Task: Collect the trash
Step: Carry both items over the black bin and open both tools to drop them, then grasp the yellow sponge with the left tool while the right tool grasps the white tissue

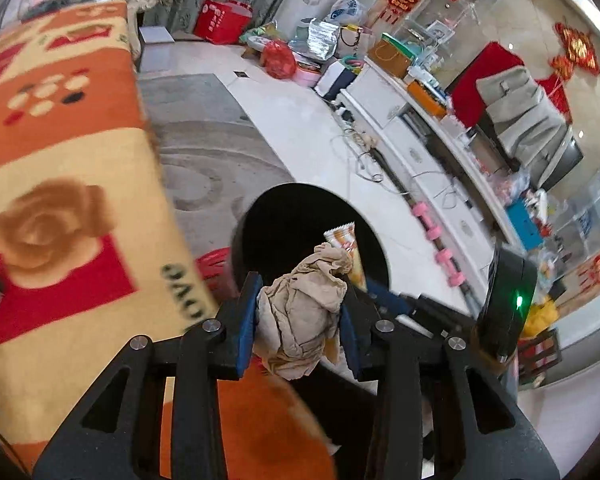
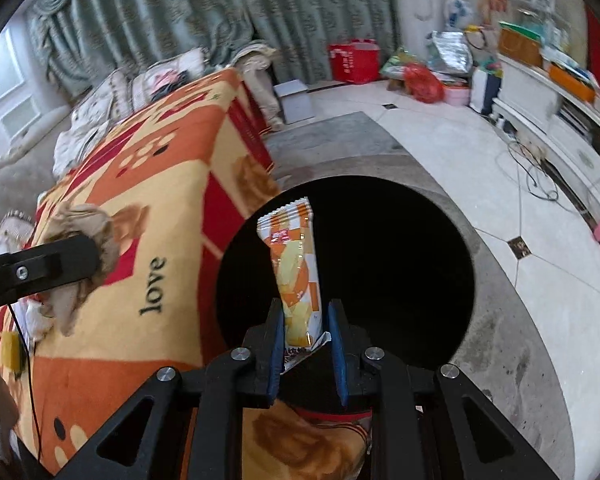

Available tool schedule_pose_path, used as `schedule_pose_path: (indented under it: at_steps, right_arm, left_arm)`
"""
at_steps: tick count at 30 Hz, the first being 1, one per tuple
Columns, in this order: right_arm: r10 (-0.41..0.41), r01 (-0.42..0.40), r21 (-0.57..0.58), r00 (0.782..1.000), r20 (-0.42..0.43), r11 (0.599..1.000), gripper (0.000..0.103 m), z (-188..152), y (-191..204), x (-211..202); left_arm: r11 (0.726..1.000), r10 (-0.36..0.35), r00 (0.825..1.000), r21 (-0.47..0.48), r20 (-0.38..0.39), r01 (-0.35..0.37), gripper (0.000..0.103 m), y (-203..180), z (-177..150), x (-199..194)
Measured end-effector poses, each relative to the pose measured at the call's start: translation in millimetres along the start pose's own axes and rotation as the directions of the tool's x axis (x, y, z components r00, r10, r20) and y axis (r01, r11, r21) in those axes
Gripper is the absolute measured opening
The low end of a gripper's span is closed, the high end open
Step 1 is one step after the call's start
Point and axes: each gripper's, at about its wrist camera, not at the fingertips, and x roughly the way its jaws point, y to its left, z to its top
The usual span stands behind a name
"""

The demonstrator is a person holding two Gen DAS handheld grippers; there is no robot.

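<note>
My left gripper point(image 1: 300, 316) is shut on a crumpled beige paper wad point(image 1: 304, 312), held beside the rim of a black round trash bin point(image 1: 300, 208). My right gripper point(image 2: 306, 328) is shut on an orange and white snack wrapper point(image 2: 296, 272), held upright over the bin's dark opening point(image 2: 380, 264). The wrapper also shows in the left wrist view point(image 1: 346, 244), behind the wad. In the right wrist view the left gripper point(image 2: 80, 258) with the wad point(image 2: 84, 220) is over the table at the left.
A table with an orange, yellow and red patterned cloth point(image 1: 60, 200) stands left of the bin. A white cabinet point(image 1: 420, 152) with clutter lines the right. Pink dumbbells point(image 1: 440, 240) and cables point(image 1: 364, 152) lie on the tiled floor. Bags point(image 1: 280, 58) are piled at the back.
</note>
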Motion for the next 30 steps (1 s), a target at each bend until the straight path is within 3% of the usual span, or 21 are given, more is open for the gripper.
schedule_pose_path:
  at_steps: [1, 4, 9, 19, 30]
  right_arm:
    - [-0.011, 0.011, 0.008, 1.000, 0.000, 1.000, 0.022, 1, -1, 2]
    - [-0.009, 0.009, 0.040, 1.000, 0.016, 0.999, 0.044, 0, -9, -1]
    - [0.010, -0.010, 0.084, 1.000, 0.004, 0.996, 0.044, -5, -18, -2]
    - [0.027, -0.027, 0.040, 1.000, -0.008, 0.999, 0.044, -12, 6, 0]
    - [0.038, -0.038, 0.003, 0.999, -0.006, 0.999, 0.045, -12, 38, -4]
  left_arm:
    - [1.000, -0.017, 1.000, -0.017, 0.000, 0.017, 0.041, 0, 4, 6]
    - [0.994, -0.072, 0.997, -0.084, 0.012, 0.073, 0.056, 4, 10, 15]
    - [0.992, -0.077, 0.997, -0.104, 0.011, 0.078, 0.058, 3, 13, 16]
    - [0.995, 0.090, 0.995, -0.051, 0.051, -0.088, 0.058, 14, -4, -9]
    - [0.967, 0.252, 0.962, -0.054, 0.103, -0.248, 0.058, 45, -36, -46]
